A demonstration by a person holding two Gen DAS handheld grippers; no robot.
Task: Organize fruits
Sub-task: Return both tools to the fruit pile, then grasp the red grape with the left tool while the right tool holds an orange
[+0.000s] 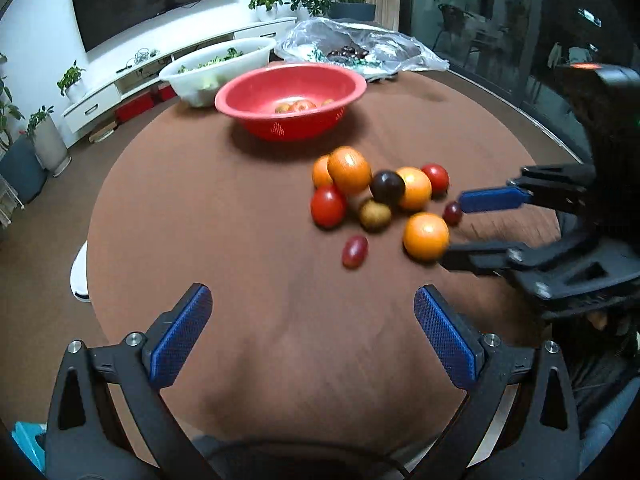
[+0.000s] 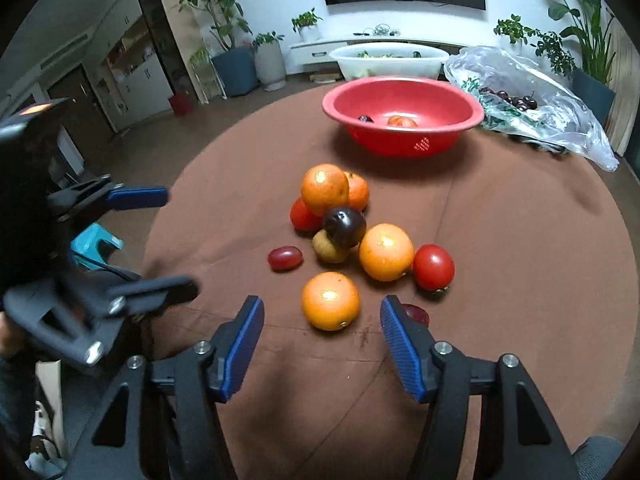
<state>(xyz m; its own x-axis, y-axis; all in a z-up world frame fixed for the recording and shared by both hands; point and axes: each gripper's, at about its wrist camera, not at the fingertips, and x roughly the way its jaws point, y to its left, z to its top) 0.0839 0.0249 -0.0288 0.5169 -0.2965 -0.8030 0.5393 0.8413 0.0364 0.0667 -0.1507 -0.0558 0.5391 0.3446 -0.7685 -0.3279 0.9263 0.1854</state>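
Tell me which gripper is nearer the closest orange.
Right. The right gripper stands open just short of the orange, lined up with it; the left gripper is open over bare cloth, farther off.

Left gripper (image 1: 313,334) and right gripper (image 2: 322,344): jaws apart, angled downward.

Loose cluster of fruit on brown tablecloth: four oranges (image 2: 330,306), two red tomatoes (image 2: 433,267), dark plum (image 2: 344,227), brownish kiwi (image 2: 329,247), two red grapes (image 2: 285,258), red bowl (image 2: 402,116) behind holding a few fruits
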